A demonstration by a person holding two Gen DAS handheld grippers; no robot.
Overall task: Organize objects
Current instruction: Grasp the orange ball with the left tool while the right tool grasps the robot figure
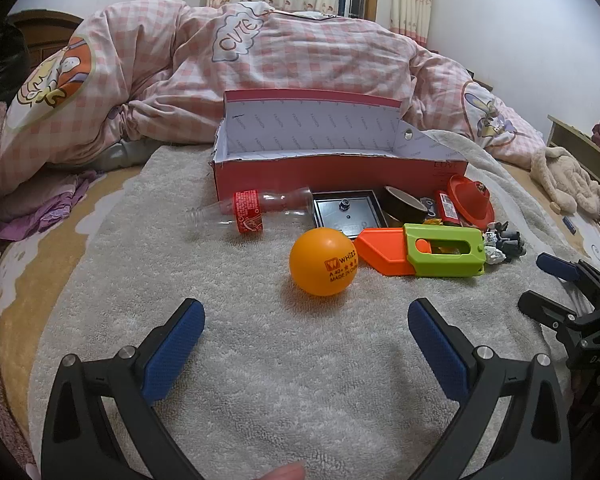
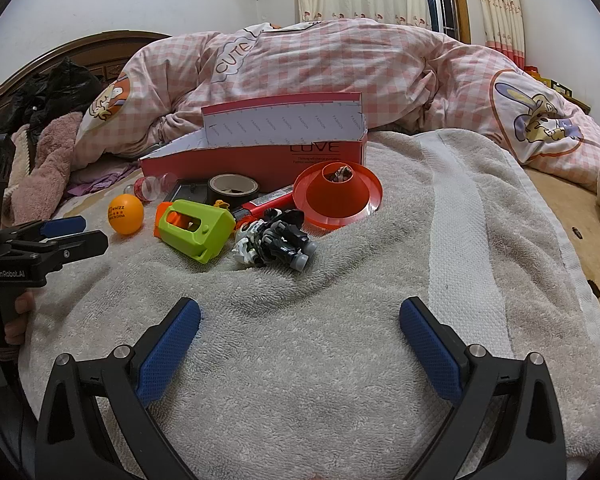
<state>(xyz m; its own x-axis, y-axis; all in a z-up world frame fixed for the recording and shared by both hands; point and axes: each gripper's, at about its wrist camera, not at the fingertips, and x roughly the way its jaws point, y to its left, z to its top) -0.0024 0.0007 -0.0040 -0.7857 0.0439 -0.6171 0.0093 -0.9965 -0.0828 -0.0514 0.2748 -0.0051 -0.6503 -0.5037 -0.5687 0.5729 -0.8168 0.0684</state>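
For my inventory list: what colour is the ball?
Orange, with red print. The ball shows best in the left wrist view.

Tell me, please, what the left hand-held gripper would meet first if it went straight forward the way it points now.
Most likely the orange ball: it lies on the towel just ahead of the open left hand-held gripper, roughly centred between its fingers. Behind it come the black tray and red box; depth is uncertain.
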